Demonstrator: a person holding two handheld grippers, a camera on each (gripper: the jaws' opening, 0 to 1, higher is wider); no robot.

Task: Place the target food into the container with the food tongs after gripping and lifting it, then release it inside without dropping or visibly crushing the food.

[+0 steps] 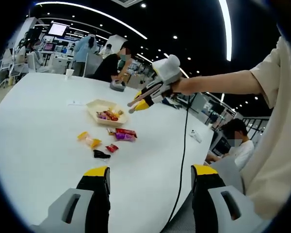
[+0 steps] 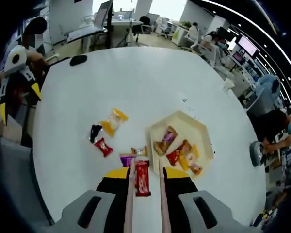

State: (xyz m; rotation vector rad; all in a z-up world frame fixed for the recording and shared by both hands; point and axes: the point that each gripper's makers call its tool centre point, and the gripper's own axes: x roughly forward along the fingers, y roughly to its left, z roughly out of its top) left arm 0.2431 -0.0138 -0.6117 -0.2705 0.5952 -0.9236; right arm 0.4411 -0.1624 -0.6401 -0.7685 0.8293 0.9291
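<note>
target food: a red rectangular foil-wrapped snack bar [image 2: 142,177] lies flat on the round white counter [image 2: 136,82], just left of the pale yellow hexagonal container [image 2: 184,124], with a small purple wrapped sweet [image 2: 127,159] at its far left corner.
how it handles: judged light, with a slick crinkly wrapper and a brittle or soft filling; a firm squeeze could crush it. best taken across its narrow width near the middle, so it hangs level.
tongs: two slim pinkish food tongs arms [image 2: 129,204] run forward from the right claw [image 2: 143,175]; the bar lies between their tips, whether touching them i cannot tell.
right claw: held on the tongs, arms slightly apart, not visibly clamping the bar yet.
left claw: the left claw [image 1: 150,174] is spread wide and empty, hanging over the near counter edge, well apart from the food.
other items: a yellow wrapped snack [image 2: 113,121], a black sweet [image 2: 95,132] and a small red sweet [image 2: 104,146] lie further left; several wrapped snacks already sit in the container.
next move: probably a gentle close, lift, short carry right.
</note>
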